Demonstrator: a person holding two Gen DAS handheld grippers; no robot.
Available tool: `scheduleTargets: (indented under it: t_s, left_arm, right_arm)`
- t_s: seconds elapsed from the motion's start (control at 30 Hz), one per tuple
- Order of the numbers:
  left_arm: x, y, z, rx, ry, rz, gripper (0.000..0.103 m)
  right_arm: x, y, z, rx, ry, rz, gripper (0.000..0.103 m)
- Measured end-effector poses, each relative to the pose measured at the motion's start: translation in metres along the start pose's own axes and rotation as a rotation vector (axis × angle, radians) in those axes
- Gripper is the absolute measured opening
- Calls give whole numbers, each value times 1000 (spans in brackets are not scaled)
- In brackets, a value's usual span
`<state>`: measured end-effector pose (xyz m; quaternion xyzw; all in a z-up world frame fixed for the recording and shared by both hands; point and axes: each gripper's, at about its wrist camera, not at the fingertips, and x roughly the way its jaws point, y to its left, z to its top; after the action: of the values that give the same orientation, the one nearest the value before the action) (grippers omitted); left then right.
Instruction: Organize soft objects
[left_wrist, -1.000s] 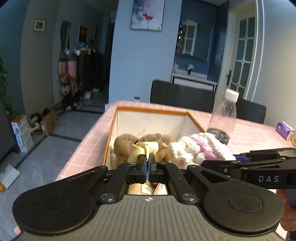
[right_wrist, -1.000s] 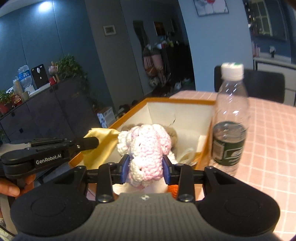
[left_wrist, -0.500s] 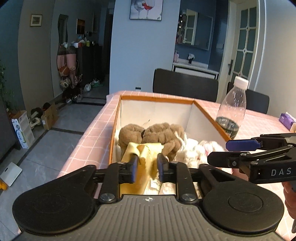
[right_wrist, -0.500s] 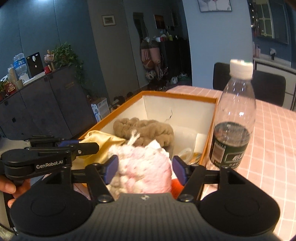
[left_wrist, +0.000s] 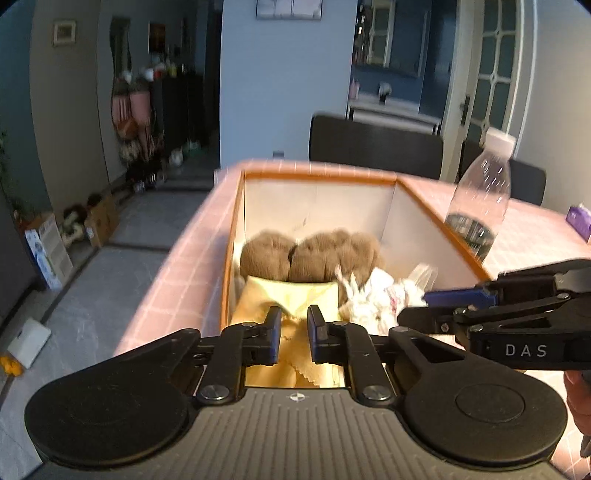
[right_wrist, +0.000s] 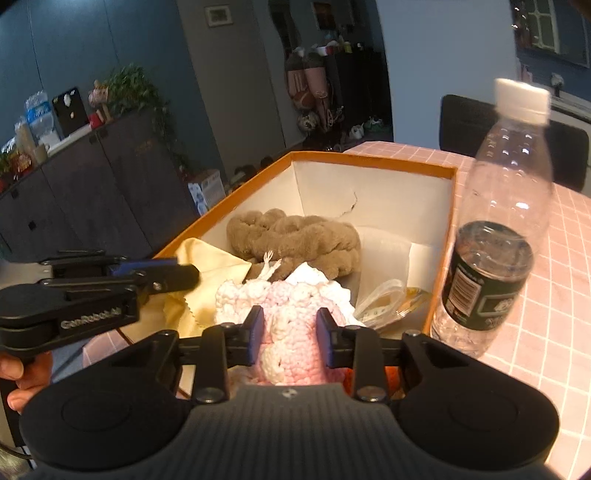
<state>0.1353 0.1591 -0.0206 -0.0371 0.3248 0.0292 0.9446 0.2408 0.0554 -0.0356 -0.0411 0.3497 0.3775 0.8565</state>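
An orange-rimmed box (left_wrist: 321, 175) (right_wrist: 373, 162) on the pink table holds a brown plush toy (left_wrist: 310, 254) (right_wrist: 295, 236), a yellow cloth (left_wrist: 291, 295) (right_wrist: 201, 258) and a pink-and-white crocheted item (left_wrist: 373, 299) (right_wrist: 295, 325). My left gripper (left_wrist: 294, 328) is open just above the near end of the yellow cloth, which lies loose in the box. My right gripper (right_wrist: 290, 336) is open, its jaws either side of the crocheted item, which rests in the box.
A clear plastic bottle (left_wrist: 480, 206) (right_wrist: 495, 221) with a white cap stands just right of the box. Dark chairs (left_wrist: 373, 147) stand behind the table. A purple pack (left_wrist: 580, 221) lies at the table's far right. The table's left edge drops to the floor.
Both grippers opened. The left one let go of the yellow cloth and the right one let go of the crocheted item; both now lie in the box. Both grippers drew back slightly.
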Motion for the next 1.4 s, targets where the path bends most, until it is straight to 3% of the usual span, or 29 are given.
scheduleTargets:
  t_s: [0.2,0.37,0.5,0.67,0.9,1.17,1.2,1.27,1.4]
  left_arm:
    - [-2,0,-4,2,-13,4,16]
    - [-14,-4,-2,-2,-72,20,16]
    - [-34,-12,5,-6,-156,28,18]
    - [-63,-26,12,-7,-275,13,34]
    - [-99,-73,11,84,-436,-26,44]
    - [-116,-125,4,149,-527,-31,52]
    - [-116,-130,2,158,-529,-32,54]
    - [-118,-138,-2,167,-531,-36,71]
    - [-118,-151,-14,168,-522,-15,88]
  right_arm:
    - [5,1,1,3,9,-3,31]
    - [-15,5,0,-20,-55,-5,33]
    - [-42,10,-2,-43,-128,-37,43]
    - [-87,9,-4,-40,-232,-75,58]
    - [-158,9,-18,-37,-388,-157,74]
    - [-227,9,-49,-45,-539,-290,92]
    - [-233,10,-54,-47,-552,-305,95]
    - [-242,10,-63,-49,-575,-334,98]
    - [-252,13,-78,-48,-585,-364,100]
